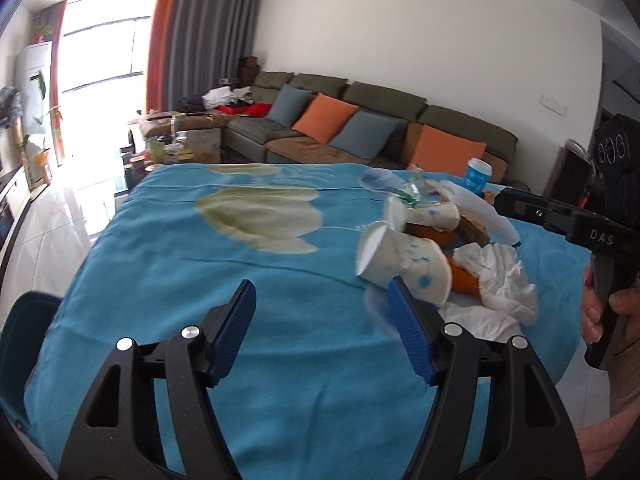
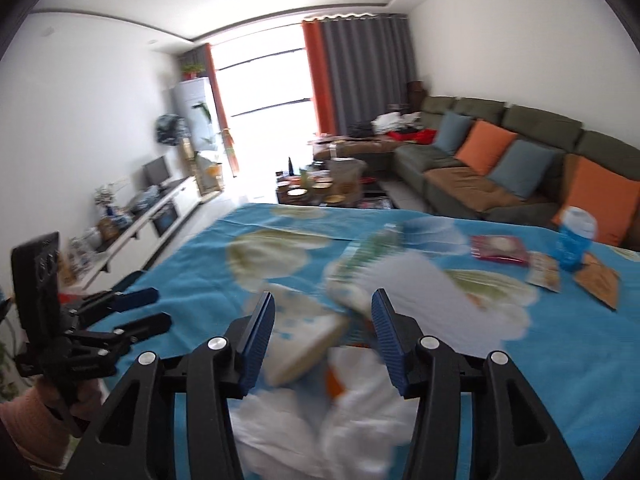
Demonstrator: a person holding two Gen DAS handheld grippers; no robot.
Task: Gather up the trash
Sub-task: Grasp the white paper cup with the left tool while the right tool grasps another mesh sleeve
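Observation:
A heap of trash lies on the blue floral tablecloth (image 1: 200,280): two crushed white paper cups (image 1: 400,258), crumpled white tissue (image 1: 500,280), orange peel (image 1: 464,280) and a crushed plastic bottle (image 1: 416,190). My left gripper (image 1: 322,300) is open and empty, its right finger just beside the nearest cup. My right gripper (image 2: 322,312) is open above the heap, over a paper cup (image 2: 304,340) and tissue (image 2: 320,432), holding nothing. The right gripper also shows in the left wrist view (image 1: 520,204).
A blue lidded cup (image 2: 574,240), a red packet (image 2: 500,250) and snack wrappers (image 2: 544,272) lie at the table's far right. A sofa (image 2: 500,160) with cushions stands behind. A cluttered coffee table (image 2: 324,188) is beyond. A dark chair (image 1: 24,328) sits at the table's left.

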